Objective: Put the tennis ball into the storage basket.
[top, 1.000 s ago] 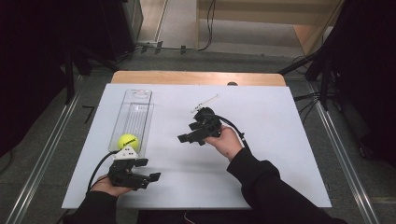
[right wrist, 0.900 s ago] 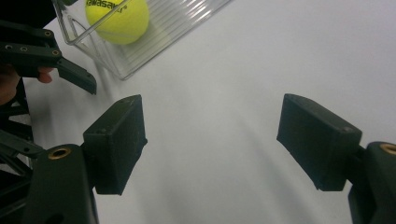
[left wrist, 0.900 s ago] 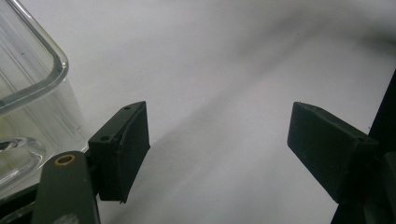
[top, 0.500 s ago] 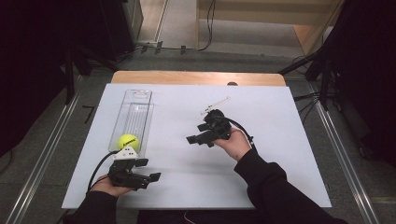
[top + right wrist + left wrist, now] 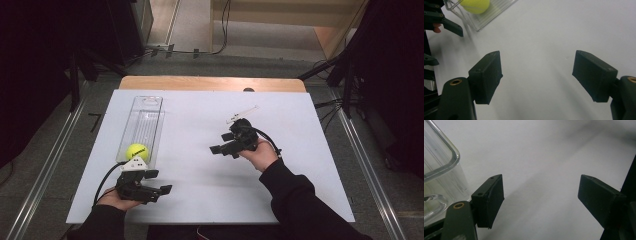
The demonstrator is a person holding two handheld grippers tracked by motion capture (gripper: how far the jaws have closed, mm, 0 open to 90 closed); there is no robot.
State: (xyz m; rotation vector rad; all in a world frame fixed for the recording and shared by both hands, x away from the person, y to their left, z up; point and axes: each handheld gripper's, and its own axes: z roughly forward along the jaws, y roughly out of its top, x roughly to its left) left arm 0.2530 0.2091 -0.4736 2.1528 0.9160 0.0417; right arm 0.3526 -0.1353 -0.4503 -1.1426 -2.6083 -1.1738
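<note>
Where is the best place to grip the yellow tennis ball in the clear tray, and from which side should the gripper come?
Grip the tennis ball across its middle, coming from above. It lies at the near end of the clear tray, whose walls probably block a sideways approach. The open top is likely the only free way in.

Even overhead light falls on the white rectangular table top (image 5: 210, 145), which stands out bright against dim, near-black surroundings on both sides in the high view. The high view is sharp, with only short, soft shadows beneath the hand-held tools. In the left gripper view, the clear plastic tray (image 5: 439, 170) catches pale glare along its rounded rim, and broad diffuse shadows streak the surface. In the right gripper view, the yellow-green felt tennis ball (image 5: 475, 5) is slightly soft at the top edge; the near black pads look grainy.
</note>
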